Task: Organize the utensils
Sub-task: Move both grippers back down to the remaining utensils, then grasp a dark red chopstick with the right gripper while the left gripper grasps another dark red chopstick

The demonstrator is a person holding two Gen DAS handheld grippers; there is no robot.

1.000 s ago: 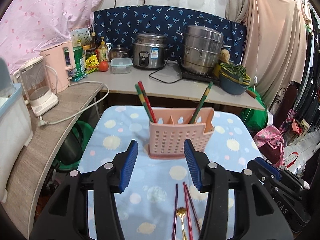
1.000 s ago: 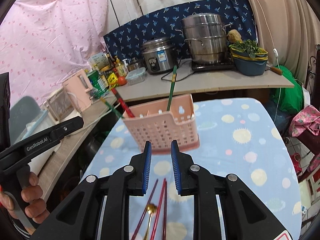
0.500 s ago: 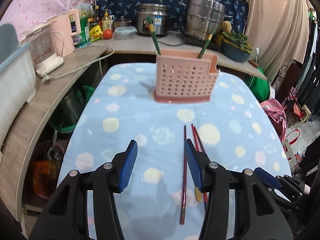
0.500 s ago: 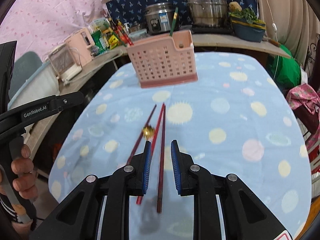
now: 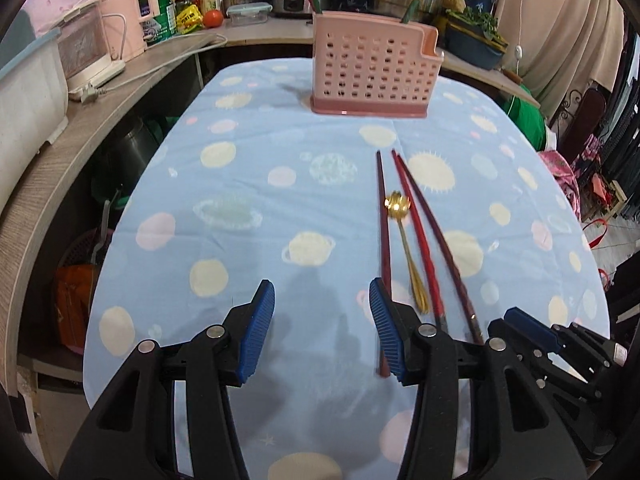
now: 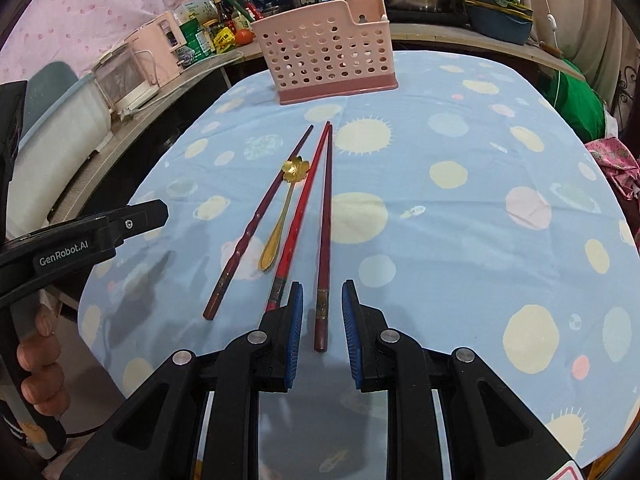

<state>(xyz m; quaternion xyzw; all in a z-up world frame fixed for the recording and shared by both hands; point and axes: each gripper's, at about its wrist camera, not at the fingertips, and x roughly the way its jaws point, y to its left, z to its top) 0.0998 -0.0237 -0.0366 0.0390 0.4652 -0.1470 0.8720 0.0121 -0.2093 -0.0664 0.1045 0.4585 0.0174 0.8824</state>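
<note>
My right tool (image 6: pixel 321 334) stood narrowly apart astride the near end of the dark chopstick (image 6: pixel 325 216), gripping nothing, my left tool (image 5: pixel 321 330) wider apart over bare cloth, while three chopsticks and the gold spoon (image 5: pixel 405 236) lay on the table (image 5: pixel 240 184) before the pink holder (image 5: pixel 372 70).

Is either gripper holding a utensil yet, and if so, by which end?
Nothing is held. The right gripper straddles the near end of the dark chopstick without its pads touching it; the left gripper is open over bare cloth.
</note>
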